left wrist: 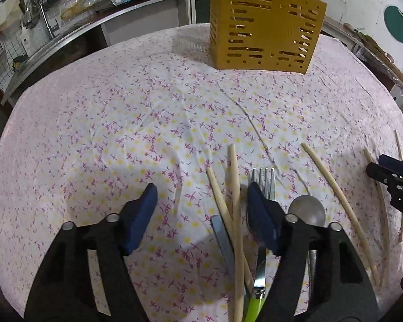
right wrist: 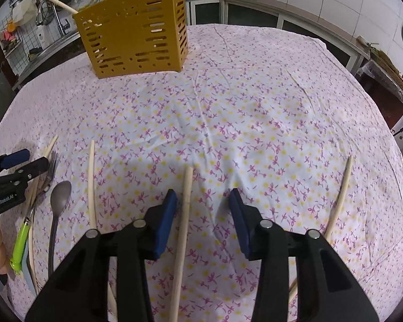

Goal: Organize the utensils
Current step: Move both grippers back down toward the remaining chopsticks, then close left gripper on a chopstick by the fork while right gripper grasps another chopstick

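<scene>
Left wrist view showed the left gripper (left wrist: 201, 201) parted around two chopsticks (left wrist: 235, 214), the fork (left wrist: 266, 185) at its right pad. Right gripper (right wrist: 202, 206) stood narrower, unclamped, over one chopstick (right wrist: 184, 228); yellow utensil holder (right wrist: 137, 32) at eleven o'clock.

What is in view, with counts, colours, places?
Slotted plastic utensil holder: one, yellow, far side of cloth, chopsticks inside.
Wooden chopsticks: at least five, pale, on near cloth.
Metal fork with green handle: one, beside crossed chopsticks.
Metal spoon: one, grey, right of fork.
Blue-grey flat piece: one, under crossed chopsticks.
Floral tablecloth: one, white with pink and yellow, covering table.
Left gripper: one, black with blue pads, open above fork.
Right gripper: one, black with blue pads, open, one chopstick between its jaws.
</scene>
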{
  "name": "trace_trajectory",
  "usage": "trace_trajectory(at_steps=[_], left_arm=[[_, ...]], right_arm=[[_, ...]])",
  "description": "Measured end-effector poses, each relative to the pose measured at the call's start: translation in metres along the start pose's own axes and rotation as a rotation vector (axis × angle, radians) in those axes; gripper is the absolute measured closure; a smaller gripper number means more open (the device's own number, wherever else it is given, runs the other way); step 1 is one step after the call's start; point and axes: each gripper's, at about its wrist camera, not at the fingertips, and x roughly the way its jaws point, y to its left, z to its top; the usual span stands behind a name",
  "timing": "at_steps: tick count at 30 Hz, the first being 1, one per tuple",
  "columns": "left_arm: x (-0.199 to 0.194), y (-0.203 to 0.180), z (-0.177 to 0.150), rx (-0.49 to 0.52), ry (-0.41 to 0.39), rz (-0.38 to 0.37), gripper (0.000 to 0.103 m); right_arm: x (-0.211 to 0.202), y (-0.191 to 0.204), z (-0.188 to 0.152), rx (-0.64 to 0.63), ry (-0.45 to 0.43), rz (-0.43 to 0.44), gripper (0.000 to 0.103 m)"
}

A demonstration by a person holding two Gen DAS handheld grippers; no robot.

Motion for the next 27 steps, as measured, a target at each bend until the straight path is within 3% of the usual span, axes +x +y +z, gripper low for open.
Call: trace_trajectory(at_steps=[3,11,13,19,27], left_arm=[[0.003,0.001,0.002,0.003,0.015,0.008,0.051],[0.009,0.004,0.012,-0.006,0.041,0.008,0.067],[0.009,0.003,0.014,0.001,0.049,0.007,0.07],[0.006,0.005,0.017,0.011,0.059,-0.012,0.093],[-0.004,0.013,0.02,-0.004,0.033,-0.007,0.097]], right_arm=[[0.001,0.0,0.001,-0.004,0.006,-0.006,0.065],[0.003,0.004,0.005,-0.013,0.034,-0.021,0.072],[0.003,0.004,0.005,-0.015,0.043,-0.024,0.078],[0.004,0.005,0.007,-0.019,0.058,-0.012,0.092],[0.002,0.002,0.007,-0.009,0.054,0.006,0.095]])
